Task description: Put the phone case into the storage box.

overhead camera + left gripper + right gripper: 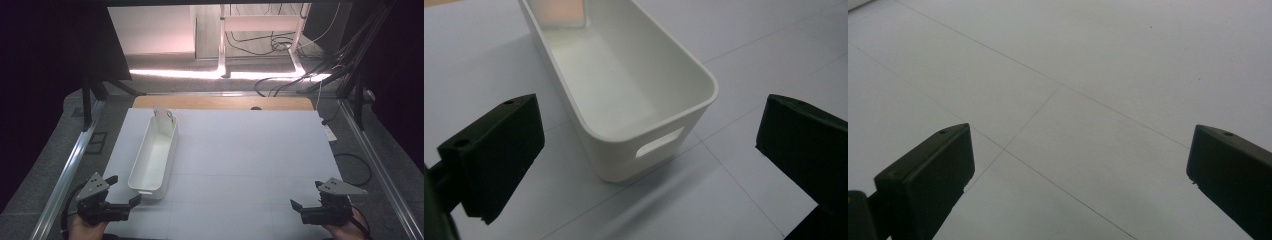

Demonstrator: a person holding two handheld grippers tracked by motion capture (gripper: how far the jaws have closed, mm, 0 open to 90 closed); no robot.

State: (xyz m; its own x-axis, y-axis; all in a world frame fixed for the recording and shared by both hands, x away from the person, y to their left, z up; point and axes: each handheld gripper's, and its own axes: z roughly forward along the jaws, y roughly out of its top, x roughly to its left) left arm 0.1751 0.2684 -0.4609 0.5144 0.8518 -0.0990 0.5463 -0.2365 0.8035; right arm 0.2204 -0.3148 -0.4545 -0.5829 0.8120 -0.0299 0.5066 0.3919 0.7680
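Both grippers are held wide open: the left gripper is aimed at the white bin's near end, presumably for grasping; the right gripper is kept idle.

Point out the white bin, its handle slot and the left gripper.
white bin [151,150], high view, on its inner floor.
handle slot [659,142], left gripper view, on the cutout in the bin's near end wall.
left gripper [124,190], high view, midway between its open fingertips.

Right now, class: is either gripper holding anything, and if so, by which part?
Nothing is held. The left gripper is open just short of the white bin; the right gripper is open over the bare table.
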